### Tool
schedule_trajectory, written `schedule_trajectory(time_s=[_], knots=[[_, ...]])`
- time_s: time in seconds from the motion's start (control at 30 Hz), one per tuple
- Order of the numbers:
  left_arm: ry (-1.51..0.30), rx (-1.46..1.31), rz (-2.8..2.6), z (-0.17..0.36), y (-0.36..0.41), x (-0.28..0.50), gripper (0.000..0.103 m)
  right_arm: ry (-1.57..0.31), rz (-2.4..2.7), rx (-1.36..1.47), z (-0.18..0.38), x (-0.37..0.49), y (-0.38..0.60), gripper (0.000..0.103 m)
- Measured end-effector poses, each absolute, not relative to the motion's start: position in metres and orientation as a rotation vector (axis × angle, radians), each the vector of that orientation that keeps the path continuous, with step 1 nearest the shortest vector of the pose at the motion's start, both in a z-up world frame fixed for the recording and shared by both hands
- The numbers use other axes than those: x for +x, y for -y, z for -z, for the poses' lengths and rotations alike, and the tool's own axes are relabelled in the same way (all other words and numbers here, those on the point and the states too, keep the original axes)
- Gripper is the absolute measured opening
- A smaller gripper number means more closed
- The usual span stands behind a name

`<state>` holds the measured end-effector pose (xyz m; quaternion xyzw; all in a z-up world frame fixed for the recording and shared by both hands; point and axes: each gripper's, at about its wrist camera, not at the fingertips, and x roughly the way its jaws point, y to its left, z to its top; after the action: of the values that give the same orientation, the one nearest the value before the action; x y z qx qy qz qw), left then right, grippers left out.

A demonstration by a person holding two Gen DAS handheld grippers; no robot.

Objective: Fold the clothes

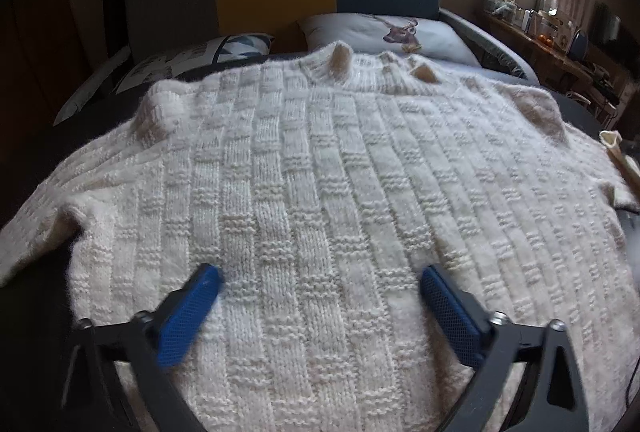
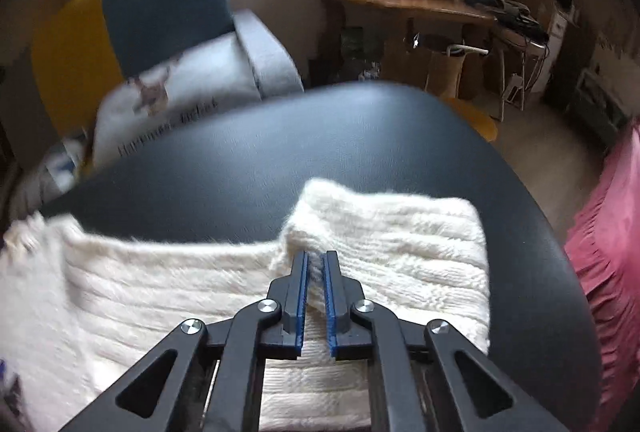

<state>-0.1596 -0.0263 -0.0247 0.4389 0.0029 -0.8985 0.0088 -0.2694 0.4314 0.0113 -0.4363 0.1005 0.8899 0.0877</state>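
My right gripper (image 2: 316, 264) pinches the sweater sleeve (image 2: 384, 244) at twelve o'clock; my left gripper (image 1: 320, 284) gapes empty. Thin pinch may slip.

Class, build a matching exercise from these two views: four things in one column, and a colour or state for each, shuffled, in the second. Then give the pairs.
Things:
1. Sweater
2. Left gripper
3. Right gripper
4. Table

Colour or state:
A. Jaws wide apart above the knit
B. Dark and smooth
C. Cream, lying spread out
D. Jaws pinched on a fold of sleeve

Pairs: 1-C, 2-A, 3-D, 4-B
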Motion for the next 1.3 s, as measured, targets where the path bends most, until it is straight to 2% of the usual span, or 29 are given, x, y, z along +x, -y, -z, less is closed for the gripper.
schedule_trajectory(time_s=[0.03, 0.1, 0.13, 0.23, 0.27, 0.3, 0.33, 0.43, 0.47, 0.5, 0.53, 0.67, 0.83, 0.9, 0.93, 0.97, 1.0, 1.3], knots=[[-0.009, 1.362, 2.815, 0.022, 0.026, -0.159, 0.067, -0.316, -2.676, -1.266, -0.020, -0.265, -0.430, 0.006], [-0.038, 1.371, 2.831, 0.017, 0.025, -0.161, 0.049, -0.342, -2.726, -1.217, -0.039, -0.257, -0.423, 0.006], [-0.070, 1.393, 2.828, 0.015, 0.026, -0.163, 0.048, -0.359, -2.752, -1.194, -0.049, -0.254, -0.419, 0.002], [-0.242, 1.426, 2.845, 0.005, 0.031, -0.168, 0.047, -0.469, -2.852, -1.154, -0.078, -0.248, -0.402, 0.002], [-0.296, 1.419, 2.859, 0.000, 0.032, -0.169, 0.044, -0.503, -2.887, -1.144, -0.087, -0.246, -0.396, 0.002], [-0.350, 1.412, 2.872, -0.005, 0.033, -0.170, 0.037, -0.526, -2.923, -1.140, -0.096, -0.245, -0.386, 0.002], [-0.357, 1.400, 2.890, -0.011, 0.031, -0.172, 0.035, -0.513, -2.947, -1.143, -0.102, -0.245, -0.376, 0.002], [-0.360, 1.399, 2.928, -0.025, 0.027, -0.172, 0.035, -0.291, -2.955, -1.199, -0.109, -0.250, -0.346, 0.005], [-0.353, 1.392, 2.935, -0.028, 0.028, -0.172, 0.035, -0.223, -2.947, -1.221, -0.109, -0.252, -0.338, 0.010], [-0.337, 1.371, 2.942, -0.030, 0.029, -0.170, 0.035, -0.182, -2.909, -1.267, -0.099, -0.257, -0.339, 0.027], [-0.305, 1.339, 2.945, -0.032, 0.030, -0.166, 0.035, -0.135, -2.864, -1.312, -0.088, -0.262, -0.341, 0.030], [-0.183, 1.366, 2.879, -0.018, 0.034, -0.155, 0.035, 0.075, -2.678, -1.434, -0.031, -0.269, -0.359, 0.030], [-0.326, 1.505, 2.814, 0.008, 0.042, -0.156, 0.038, 0.188, -2.576, -1.458, 0.013, -0.271, -0.382, 0.032], [-0.353, 1.524, 2.798, 0.012, 0.039, -0.158, 0.039, 0.117, -2.598, -1.459, 0.021, -0.269, -0.395, 0.032], [-0.343, 1.515, 2.806, 0.011, 0.035, -0.159, 0.040, 0.074, -2.612, -1.448, 0.021, -0.267, -0.403, 0.028], [-0.341, 1.521, 2.818, 0.009, 0.031, -0.162, 0.040, 0.033, -2.622, -1.439, 0.022, -0.266, -0.409, 0.022], [-0.340, 1.528, 2.831, 0.007, 0.026, -0.165, 0.040, 0.002, -2.614, -1.435, 0.020, -0.266, -0.413, 0.012], [-0.497, 1.578, 2.918, -0.019, -0.001, -0.201, 0.049, -0.398, -2.885, -1.228, -0.050, -0.235, -0.401, 0.010]])
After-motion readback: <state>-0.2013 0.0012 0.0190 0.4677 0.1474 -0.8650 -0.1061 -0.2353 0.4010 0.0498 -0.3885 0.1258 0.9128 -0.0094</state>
